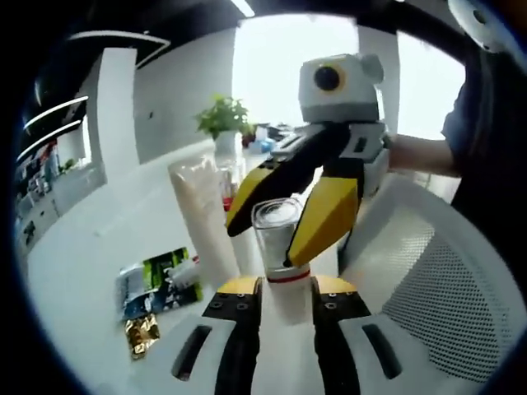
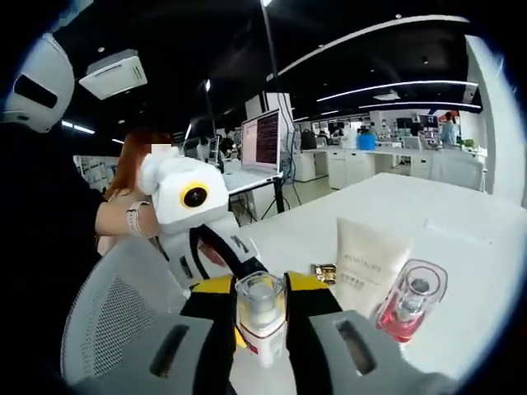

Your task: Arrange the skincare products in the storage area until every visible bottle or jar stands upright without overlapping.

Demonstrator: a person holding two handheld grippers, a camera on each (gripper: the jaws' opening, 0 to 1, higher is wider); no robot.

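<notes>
While both grippers meet over one clear-capped white pump bottle with a red band (image 1: pixel 280 247), the tidy-up looks only partly done. The left gripper (image 1: pixel 284 300) grips its body; the right gripper (image 2: pixel 262 325) pinches its clear cap, so it's held off the white table (image 2: pixel 461 247), near that table's near edge. A cream squeeze tube (image 2: pixel 366 265) already stands upright, a clear pink-based bottle (image 2: pixel 409 309) just beside it. Glossy sachets (image 1: pixel 156 284) lie flat farther out. My call: this bottle isn't yet set down.
</notes>
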